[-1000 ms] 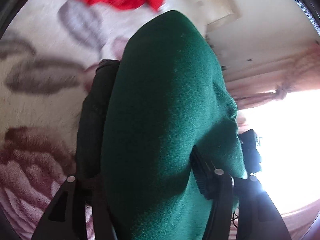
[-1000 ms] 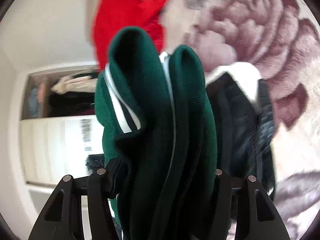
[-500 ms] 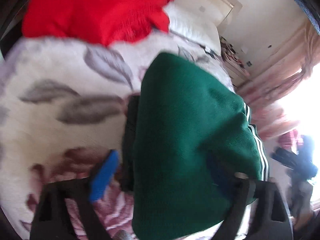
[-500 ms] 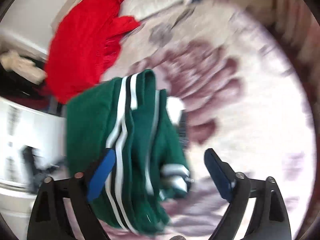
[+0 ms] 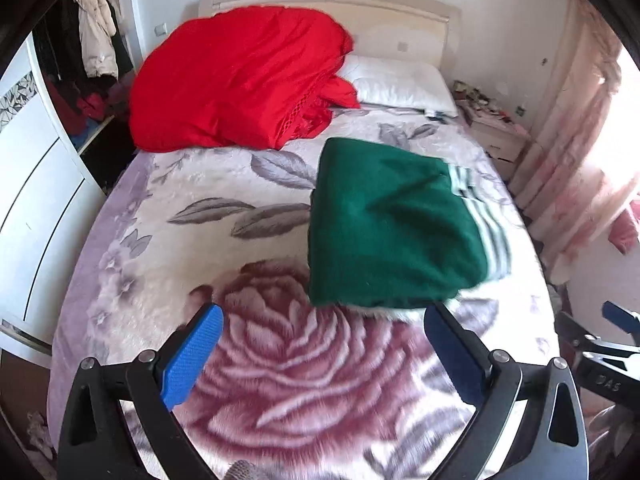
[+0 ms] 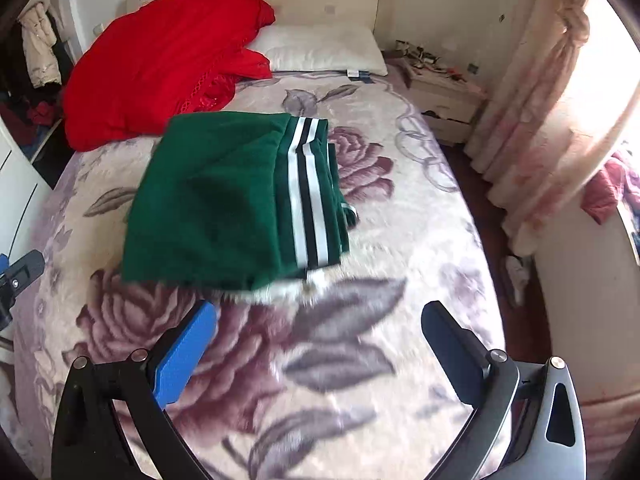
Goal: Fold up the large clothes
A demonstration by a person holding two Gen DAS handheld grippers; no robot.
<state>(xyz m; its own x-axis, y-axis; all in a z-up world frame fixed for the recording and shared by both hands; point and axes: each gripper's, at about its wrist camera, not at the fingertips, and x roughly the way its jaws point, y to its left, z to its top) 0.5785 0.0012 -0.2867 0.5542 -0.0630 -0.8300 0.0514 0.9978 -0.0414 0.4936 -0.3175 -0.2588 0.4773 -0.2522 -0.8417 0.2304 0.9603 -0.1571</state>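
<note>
A folded dark green garment (image 5: 384,224) with white stripes at one edge lies on the flowered bed cover (image 5: 192,184); it also shows in the right wrist view (image 6: 224,196). My left gripper (image 5: 320,344) is open and empty, held back from the garment's near edge. My right gripper (image 6: 316,340) is open and empty, also short of the near edge. The right gripper's tip shows at the right edge of the left wrist view (image 5: 608,336). A strip of white fabric (image 6: 280,290) peeks out under the green garment.
A red blanket (image 5: 240,76) is heaped at the head of the bed beside a white pillow (image 5: 400,84). A white wardrobe (image 5: 36,184) stands left, a nightstand (image 6: 444,96) and pink curtains (image 6: 552,92) right.
Both grippers let go of the green garment, opened and pulled back. The garment now lies folded on the bed.
</note>
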